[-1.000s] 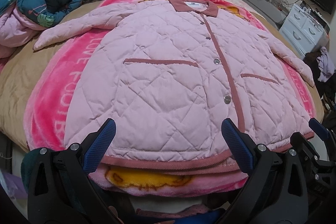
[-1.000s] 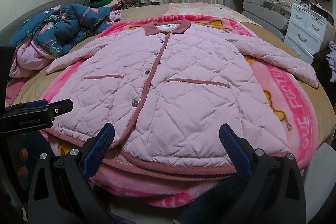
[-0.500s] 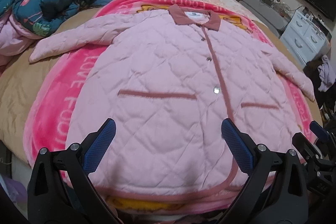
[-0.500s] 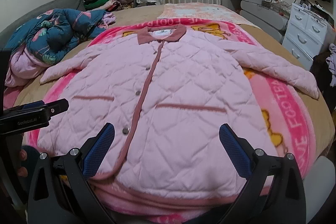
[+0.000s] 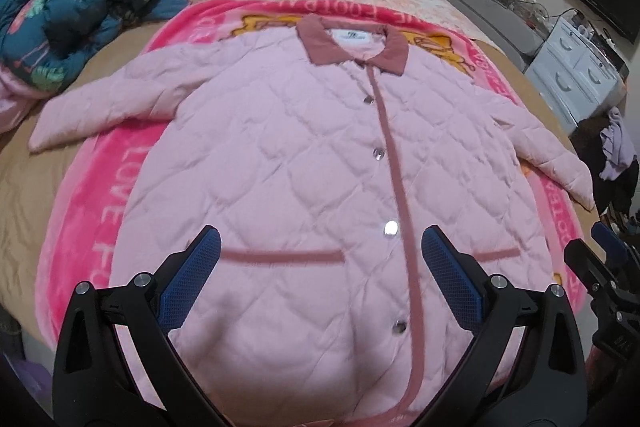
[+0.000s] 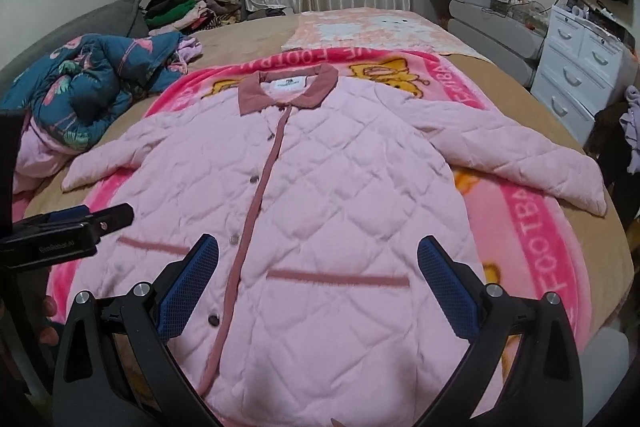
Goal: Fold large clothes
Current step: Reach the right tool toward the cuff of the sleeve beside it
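A pink quilted jacket (image 5: pixel 288 163) with a dusty-rose collar and placket lies flat and buttoned on a bright pink blanket (image 5: pixel 92 211), sleeves spread out to both sides. It also shows in the right wrist view (image 6: pixel 344 187). My left gripper (image 5: pixel 320 279) is open and empty, hovering over the jacket's lower front near the left pocket. My right gripper (image 6: pixel 318 287) is open and empty above the right pocket. The right gripper also shows at the right edge of the left wrist view (image 5: pixel 604 267), and the left gripper at the left edge of the right wrist view (image 6: pixel 72 231).
A teal flamingo-print quilt (image 5: pixel 80 11) is heaped at the left of the bed. A pile of clothes (image 6: pixel 188 7) lies at the far end. A white drawer unit (image 6: pixel 580 67) and a grey shelf stand to the right. A peach blanket (image 6: pixel 372 27) lies beyond the collar.
Both grippers have moved forward over the jacket, from its hem at the bed's edge to above its pockets. The jacket has not moved.
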The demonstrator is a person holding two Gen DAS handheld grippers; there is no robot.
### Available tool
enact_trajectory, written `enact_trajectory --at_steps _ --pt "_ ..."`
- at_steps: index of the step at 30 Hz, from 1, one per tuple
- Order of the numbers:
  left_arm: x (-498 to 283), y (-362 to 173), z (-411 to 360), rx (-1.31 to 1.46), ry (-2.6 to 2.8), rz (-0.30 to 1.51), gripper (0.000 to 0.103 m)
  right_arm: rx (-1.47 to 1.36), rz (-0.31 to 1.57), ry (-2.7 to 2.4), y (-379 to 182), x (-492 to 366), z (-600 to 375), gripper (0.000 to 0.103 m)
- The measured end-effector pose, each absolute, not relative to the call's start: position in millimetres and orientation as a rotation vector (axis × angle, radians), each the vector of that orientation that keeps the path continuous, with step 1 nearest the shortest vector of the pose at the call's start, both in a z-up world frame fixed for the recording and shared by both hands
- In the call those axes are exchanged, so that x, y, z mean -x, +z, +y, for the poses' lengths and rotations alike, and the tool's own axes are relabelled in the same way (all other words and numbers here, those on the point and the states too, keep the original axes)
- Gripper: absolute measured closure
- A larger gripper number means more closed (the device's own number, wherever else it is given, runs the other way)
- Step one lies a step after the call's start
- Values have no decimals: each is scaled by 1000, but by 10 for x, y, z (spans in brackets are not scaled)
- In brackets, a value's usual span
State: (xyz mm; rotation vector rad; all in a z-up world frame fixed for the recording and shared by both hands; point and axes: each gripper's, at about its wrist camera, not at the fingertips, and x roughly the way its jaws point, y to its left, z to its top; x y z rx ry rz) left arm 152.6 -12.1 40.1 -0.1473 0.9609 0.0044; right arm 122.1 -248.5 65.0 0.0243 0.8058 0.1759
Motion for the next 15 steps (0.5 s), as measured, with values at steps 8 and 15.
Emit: enact_trajectory --at_steps 8,15 --pt "-2037 474 -300 130 23 969 9 -53 783 152 801 -1661 -2622 4" --pt "-2432 541 -462 140 11 974 9 -104 755 112 934 -2075 -2873 4"
